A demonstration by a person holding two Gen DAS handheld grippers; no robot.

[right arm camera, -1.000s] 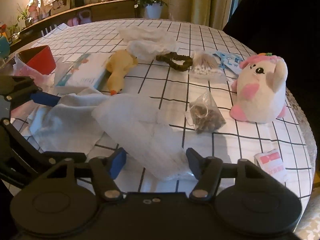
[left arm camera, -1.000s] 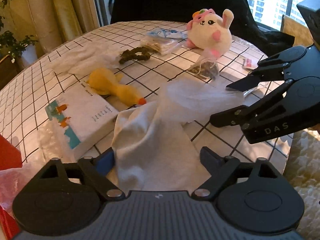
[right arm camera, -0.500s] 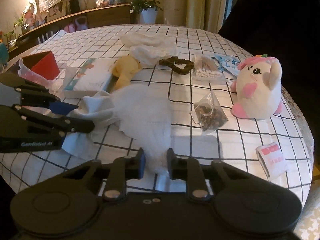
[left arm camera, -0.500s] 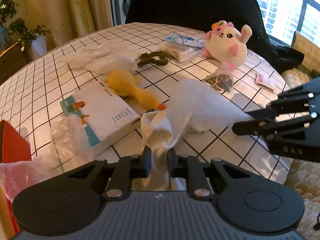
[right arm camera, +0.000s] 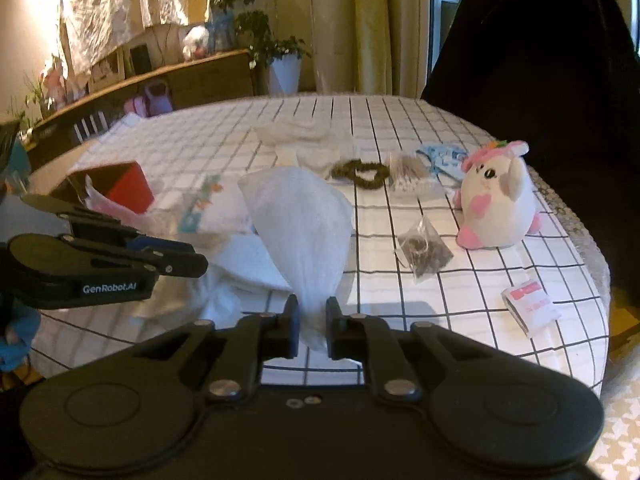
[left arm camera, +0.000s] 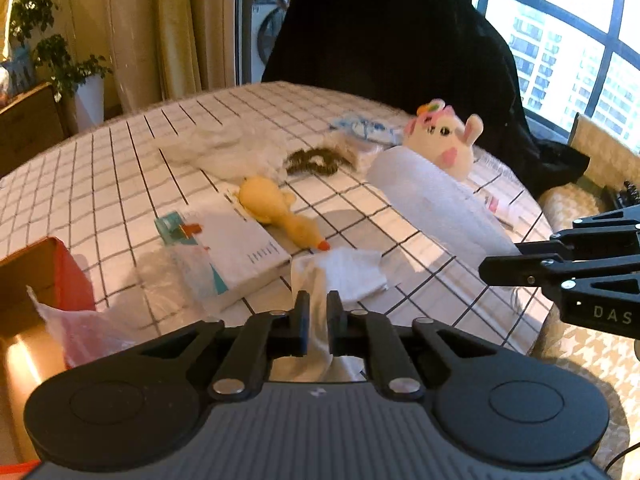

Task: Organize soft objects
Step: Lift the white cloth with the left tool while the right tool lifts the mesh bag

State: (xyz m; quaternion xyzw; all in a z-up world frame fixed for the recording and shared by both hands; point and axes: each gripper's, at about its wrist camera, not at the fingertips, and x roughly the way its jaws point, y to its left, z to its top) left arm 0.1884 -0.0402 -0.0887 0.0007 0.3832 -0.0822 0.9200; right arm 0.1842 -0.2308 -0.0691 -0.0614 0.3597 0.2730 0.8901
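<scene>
Left view, left gripper (left arm camera: 317, 322) just squeezed shut on white cloth (left arm camera: 340, 276) by table (left arm camera: 120, 168) edge, yellow duck toy (left arm camera: 280, 210) and white box (left arm camera: 236, 256) behind, right view, right gripper (right arm camera: 311, 326) just pinched shut on thin white bag (right arm camera: 304, 224), bag hiding the duck, bunny plush (right arm camera: 496, 208) beside, small seed packet (right arm camera: 426, 252) near.

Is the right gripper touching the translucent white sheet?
Touching. The right wrist view shows the right gripper with both fingers pinched on a bunched corner of the translucent white sheet, no gap either side.
</scene>
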